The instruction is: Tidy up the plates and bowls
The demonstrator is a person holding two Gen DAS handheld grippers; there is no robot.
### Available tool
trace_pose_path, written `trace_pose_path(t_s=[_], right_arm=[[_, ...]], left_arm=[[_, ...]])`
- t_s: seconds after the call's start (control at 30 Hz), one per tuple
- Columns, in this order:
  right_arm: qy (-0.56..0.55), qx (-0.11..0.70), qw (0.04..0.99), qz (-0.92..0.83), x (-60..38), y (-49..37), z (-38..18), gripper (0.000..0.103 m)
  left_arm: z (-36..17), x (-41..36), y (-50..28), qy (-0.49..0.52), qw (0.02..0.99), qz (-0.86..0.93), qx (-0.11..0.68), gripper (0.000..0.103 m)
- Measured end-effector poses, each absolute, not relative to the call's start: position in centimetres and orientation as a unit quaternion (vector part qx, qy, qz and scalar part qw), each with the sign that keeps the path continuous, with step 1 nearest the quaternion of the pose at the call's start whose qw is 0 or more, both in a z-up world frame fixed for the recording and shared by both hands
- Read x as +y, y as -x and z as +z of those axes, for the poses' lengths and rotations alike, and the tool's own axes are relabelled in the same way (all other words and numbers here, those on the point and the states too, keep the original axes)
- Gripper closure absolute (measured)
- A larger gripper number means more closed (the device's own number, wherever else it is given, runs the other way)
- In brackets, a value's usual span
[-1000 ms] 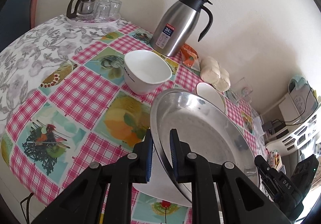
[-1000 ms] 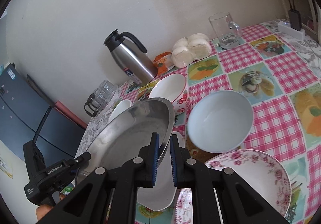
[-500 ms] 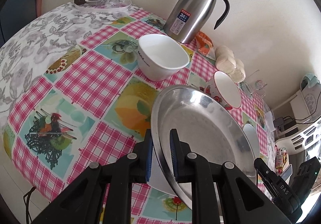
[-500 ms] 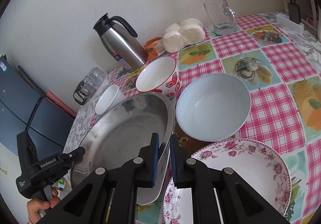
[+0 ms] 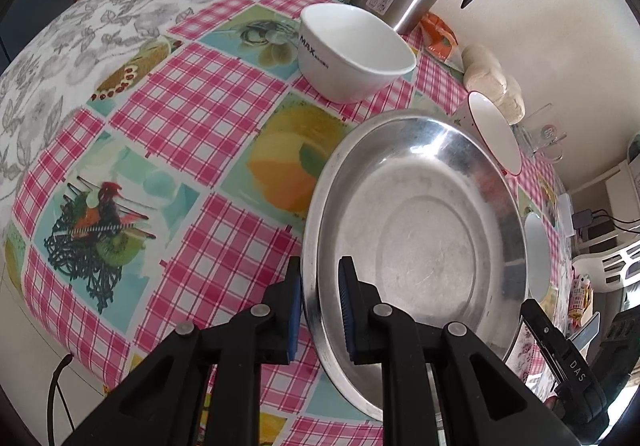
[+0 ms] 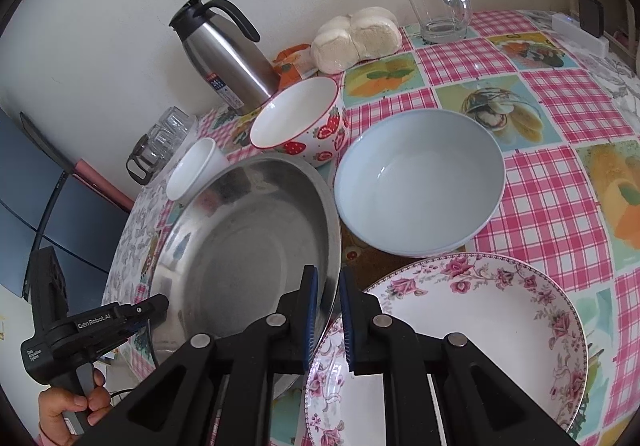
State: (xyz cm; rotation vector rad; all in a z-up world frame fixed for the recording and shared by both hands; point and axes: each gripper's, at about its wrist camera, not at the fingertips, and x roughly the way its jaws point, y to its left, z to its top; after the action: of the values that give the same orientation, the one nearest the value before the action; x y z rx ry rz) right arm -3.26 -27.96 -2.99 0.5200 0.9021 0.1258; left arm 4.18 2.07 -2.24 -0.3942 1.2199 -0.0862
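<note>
Left wrist view: the left hand-held gripper [image 5: 319,302] pinches the near rim of the steel plate [image 5: 420,230], held above the checked worktop [image 5: 192,114]. Opposite, the right hand-held gripper [image 6: 328,310] clamps the plate's other rim, just beside the floral plate [image 6: 480,326] and pale blue bowl [image 6: 420,182].

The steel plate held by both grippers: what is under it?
Under the steel plate only checked tablecloth shows around its rim; beside it lies a floral plate. Directly beneath is hidden.

Left gripper [image 5: 319,302] jaws clamped, right gripper [image 6: 328,310] jaws clamped, both angled downward
</note>
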Motion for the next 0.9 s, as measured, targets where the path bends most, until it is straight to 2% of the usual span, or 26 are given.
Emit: trace_pose_path(t_s=[0.9], right_arm=[[-0.239,0.443,0.862,0.065,-27.67,3.15,-2.93,0.09]], left_arm=[[-2.46,1.58,-4.05,0.148,0.793,-0.04,0.59,0.086]])
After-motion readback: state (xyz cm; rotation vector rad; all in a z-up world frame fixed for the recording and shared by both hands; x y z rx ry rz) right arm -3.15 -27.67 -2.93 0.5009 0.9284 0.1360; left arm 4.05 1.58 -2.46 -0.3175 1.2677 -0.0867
